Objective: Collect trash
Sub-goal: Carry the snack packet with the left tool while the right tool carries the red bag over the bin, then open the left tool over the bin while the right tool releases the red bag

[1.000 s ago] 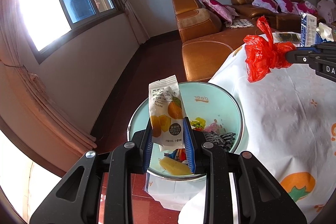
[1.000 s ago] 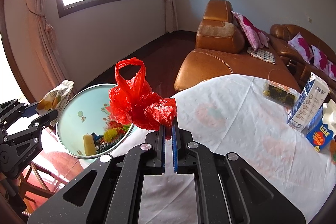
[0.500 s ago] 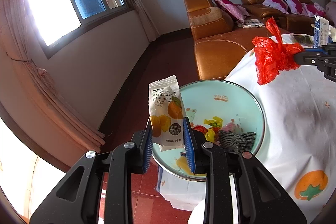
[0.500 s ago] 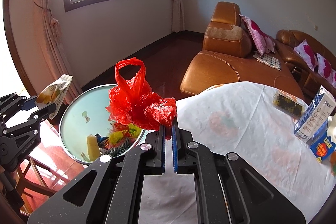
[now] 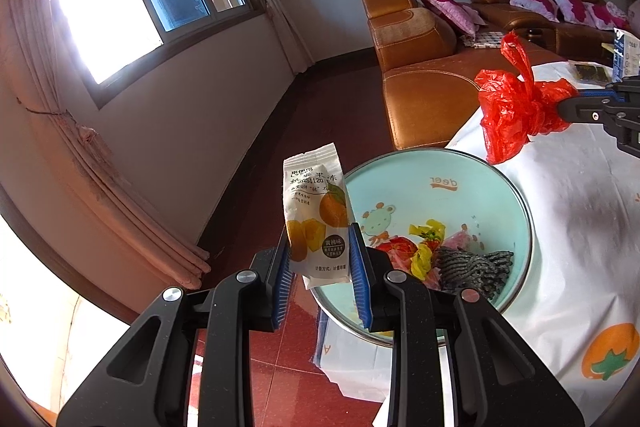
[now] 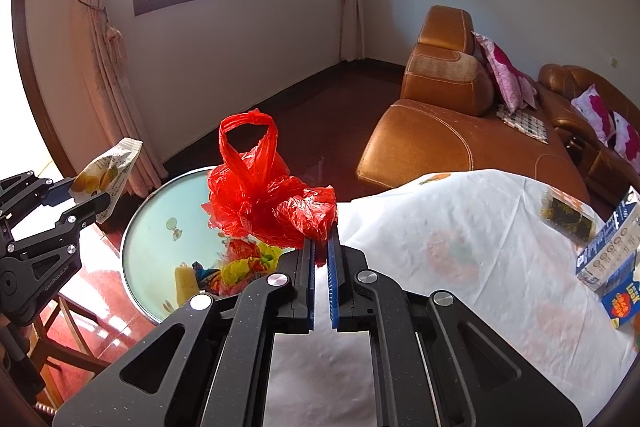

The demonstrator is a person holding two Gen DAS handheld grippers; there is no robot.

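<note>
My left gripper (image 5: 319,251) is shut on a white snack packet (image 5: 316,211) with orange fruit printed on it, held upright just left of the basin's rim. The pale green basin (image 5: 444,183) sits at the table's edge with several wrappers and a grey mesh piece (image 5: 472,267) inside. In the right wrist view my right gripper (image 6: 320,247) is shut on a crumpled red plastic bag (image 6: 264,199), held over the basin's (image 6: 160,239) near-right rim. The same bag (image 5: 516,107) and the left gripper (image 6: 86,197) with the packet (image 6: 108,173) show in the opposite views.
The table wears a white cloth (image 6: 460,259) with fruit prints. Boxes and a small snack pack (image 6: 568,215) lie at its far right. A brown leather sofa (image 6: 440,131) with pink cushions stands behind, dark red floor (image 5: 312,107) to the left, a wooden chair (image 6: 60,339) below the basin.
Both grippers have drifted leftward with their loads. The packet has gone from over the basin's inside to its left rim, and the red bag has come closer above the basin.
</note>
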